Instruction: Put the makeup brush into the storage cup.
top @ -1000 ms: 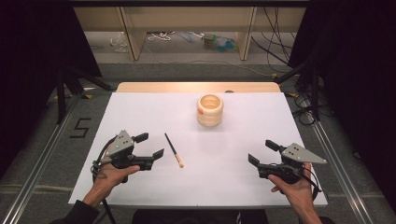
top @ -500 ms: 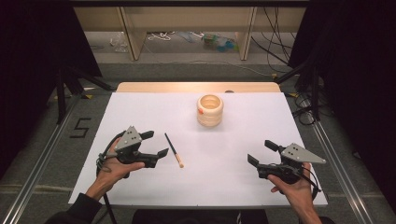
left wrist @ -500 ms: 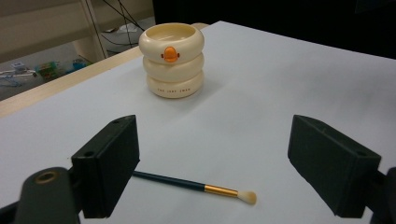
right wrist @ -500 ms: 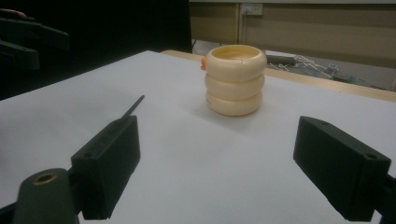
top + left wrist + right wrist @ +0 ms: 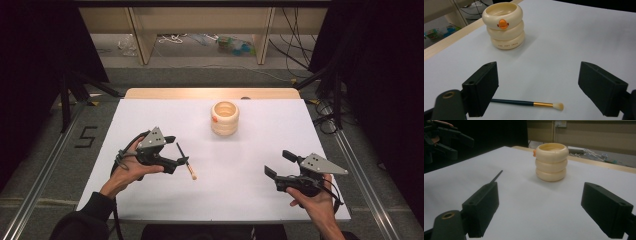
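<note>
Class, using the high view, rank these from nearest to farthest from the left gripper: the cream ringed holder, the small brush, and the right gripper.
1. Small brush: lying flat just right of the left gripper, at its jaws.
2. Cream ringed holder: farther up the table, toward the middle.
3. Right gripper: across the table near its right front corner.

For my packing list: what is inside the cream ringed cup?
The cup shows a bare inner wall near its rim; nothing sticks out. Its bottom is hidden, so small contents cannot be excluded.
</note>
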Demonstrator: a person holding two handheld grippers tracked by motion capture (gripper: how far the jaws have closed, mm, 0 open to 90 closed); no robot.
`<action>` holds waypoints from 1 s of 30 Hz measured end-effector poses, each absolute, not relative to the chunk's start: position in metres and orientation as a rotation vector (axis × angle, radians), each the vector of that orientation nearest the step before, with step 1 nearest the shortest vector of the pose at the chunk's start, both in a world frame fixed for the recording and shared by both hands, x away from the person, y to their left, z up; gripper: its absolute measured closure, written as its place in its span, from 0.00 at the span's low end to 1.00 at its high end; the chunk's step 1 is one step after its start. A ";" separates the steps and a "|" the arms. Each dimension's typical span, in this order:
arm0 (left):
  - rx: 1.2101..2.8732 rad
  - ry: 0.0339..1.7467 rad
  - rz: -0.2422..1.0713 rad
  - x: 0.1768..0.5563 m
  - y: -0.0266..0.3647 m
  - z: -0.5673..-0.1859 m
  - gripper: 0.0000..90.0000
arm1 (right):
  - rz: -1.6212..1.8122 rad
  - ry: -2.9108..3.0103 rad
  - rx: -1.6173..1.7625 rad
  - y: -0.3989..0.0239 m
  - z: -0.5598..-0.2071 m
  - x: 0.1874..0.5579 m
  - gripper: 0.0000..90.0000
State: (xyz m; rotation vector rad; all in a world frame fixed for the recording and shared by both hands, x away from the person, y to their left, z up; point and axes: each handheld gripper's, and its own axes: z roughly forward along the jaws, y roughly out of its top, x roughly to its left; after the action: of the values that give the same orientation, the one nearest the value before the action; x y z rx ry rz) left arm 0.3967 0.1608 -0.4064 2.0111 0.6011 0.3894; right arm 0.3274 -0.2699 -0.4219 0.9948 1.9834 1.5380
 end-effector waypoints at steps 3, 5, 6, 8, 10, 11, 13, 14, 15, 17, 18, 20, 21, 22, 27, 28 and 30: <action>2.050 0.580 0.384 0.401 0.158 -0.406 0.18 | 1.542 1.986 0.979 -0.269 -0.422 0.328 0.17; 2.075 0.559 0.393 0.403 0.156 -0.406 0.18 | 1.534 1.995 0.983 -0.268 -0.422 0.329 0.17; 2.074 0.564 0.384 0.404 0.155 -0.407 0.18 | 1.550 1.991 0.977 -0.268 -0.424 0.330 0.17; 2.087 0.558 0.375 0.406 0.153 -0.408 0.18 | 1.532 2.003 0.989 -0.269 -0.424 0.330 0.17; 2.107 0.544 0.374 0.409 0.151 -0.409 0.19 | 1.533 1.999 0.995 -0.271 -0.425 0.331 0.17; 2.123 0.535 0.371 0.411 0.151 -0.409 0.18 | 1.536 1.998 1.005 -0.272 -0.425 0.331 0.17; 2.139 0.528 0.365 0.415 0.149 -0.409 0.18 | 1.532 1.993 1.006 -0.272 -0.425 0.332 0.17; 2.148 0.522 0.357 0.417 0.148 -0.409 0.18 | 1.531 1.994 1.009 -0.272 -0.425 0.332 0.17; 2.153 0.519 0.352 0.419 0.147 -0.410 0.18 | 1.535 1.998 1.000 -0.271 -0.425 0.332 0.17; 2.170 0.487 0.349 0.422 0.145 -0.410 0.18 | 1.520 2.010 0.993 -0.271 -0.424 0.331 0.17; 2.172 0.484 0.349 0.424 0.144 -0.410 0.19 | 1.537 2.006 0.992 -0.269 -0.425 0.331 0.17; 2.196 0.465 0.335 0.428 0.141 -0.410 0.18 | 1.519 2.007 0.990 -0.269 -0.424 0.330 0.17; 2.233 0.441 0.341 0.432 0.138 -0.409 0.19 | 1.521 2.004 0.994 -0.269 -0.424 0.329 0.17; 2.233 0.441 0.341 0.432 0.138 -0.409 0.19 | 1.521 2.004 0.994 -0.269 -0.424 0.329 0.17; 2.304 0.388 0.335 0.437 0.132 -0.409 0.19 | 1.524 2.016 0.991 -0.268 -0.424 0.329 0.17; 2.307 0.393 0.328 0.437 0.130 -0.410 0.19 | 1.525 2.017 0.989 -0.267 -0.424 0.329 0.17; 2.343 0.368 0.317 0.440 0.130 -0.409 0.19 | 1.509 2.030 0.989 -0.267 -0.424 0.329 0.17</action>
State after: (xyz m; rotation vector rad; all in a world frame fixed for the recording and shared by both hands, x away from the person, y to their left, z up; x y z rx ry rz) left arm 0.4396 0.1301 -0.4092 2.3430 0.3682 0.3174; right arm 0.3290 -0.2674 -0.4237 0.9890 2.0298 1.5090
